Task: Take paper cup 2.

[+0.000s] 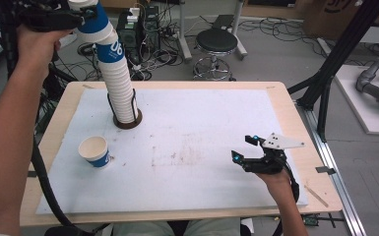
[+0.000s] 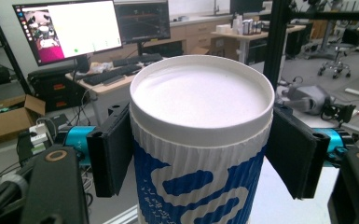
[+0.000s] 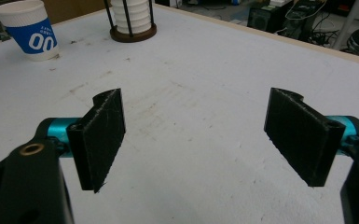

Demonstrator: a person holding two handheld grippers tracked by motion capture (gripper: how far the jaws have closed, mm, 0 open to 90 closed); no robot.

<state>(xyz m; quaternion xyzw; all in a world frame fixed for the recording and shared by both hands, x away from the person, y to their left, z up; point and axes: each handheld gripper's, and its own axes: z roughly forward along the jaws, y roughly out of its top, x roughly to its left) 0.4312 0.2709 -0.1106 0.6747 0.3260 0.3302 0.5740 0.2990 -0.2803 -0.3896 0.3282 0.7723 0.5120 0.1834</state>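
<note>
Nearest, the right gripper (image 1: 248, 147) hovers low over the table's (image 1: 202, 147) front right part with its jaws spread wide and nothing between them. Further in, a single blue-and-white cup (image 1: 94, 151) stands upright on the left side, well apart from both grippers. Beyond it, the left gripper (image 1: 81, 14) is raised high and clamps the top cup (image 2: 200, 140) of the tall leaning cup stack (image 1: 117, 83), whose lower end sits in the wire holder (image 1: 127, 120).
</note>
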